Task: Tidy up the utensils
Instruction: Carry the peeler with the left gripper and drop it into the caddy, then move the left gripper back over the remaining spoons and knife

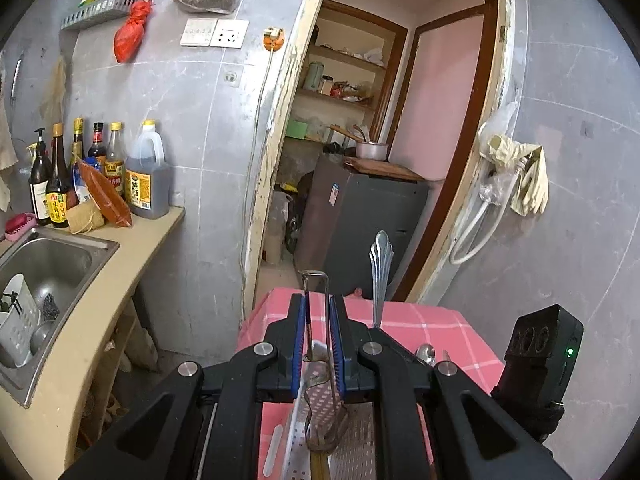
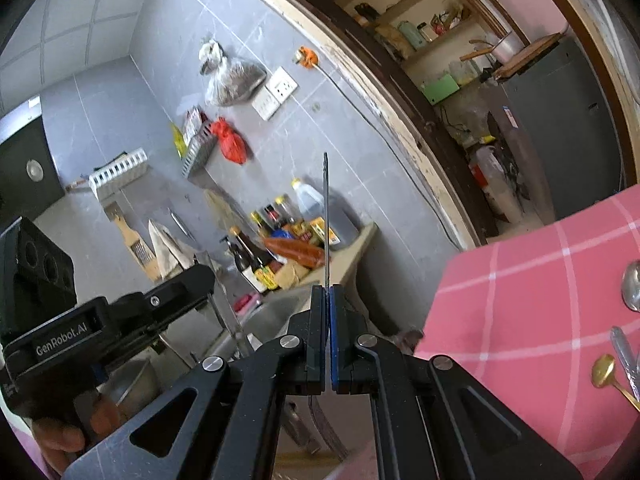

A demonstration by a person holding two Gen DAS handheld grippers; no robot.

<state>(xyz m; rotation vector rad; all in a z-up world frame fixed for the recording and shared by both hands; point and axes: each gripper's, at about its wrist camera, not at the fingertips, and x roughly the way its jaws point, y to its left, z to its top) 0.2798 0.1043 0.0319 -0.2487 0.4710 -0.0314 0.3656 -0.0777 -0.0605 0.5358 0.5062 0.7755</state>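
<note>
My left gripper [image 1: 318,320] is shut on the wire handle [image 1: 316,280] of a perforated metal utensil rack [image 1: 356,436] that sits on the pink checked table [image 1: 440,328]. A silver utensil with a scalloped handle [image 1: 380,276] stands upright just right of it. My right gripper [image 2: 327,300] is shut on that thin silver utensil [image 2: 326,216], seen edge-on, held above the table's left edge. A silver spoon [image 2: 632,286], a gold spoon [image 2: 604,370] and another silver handle [image 2: 624,352] lie on the table at the right.
A counter with a steel sink [image 1: 48,264] and several sauce bottles [image 1: 100,172] stands to the left. A doorway [image 1: 360,140] opens ahead onto a grey cabinet [image 1: 368,216]. The other gripper's body [image 2: 60,320] shows at the left of the right wrist view.
</note>
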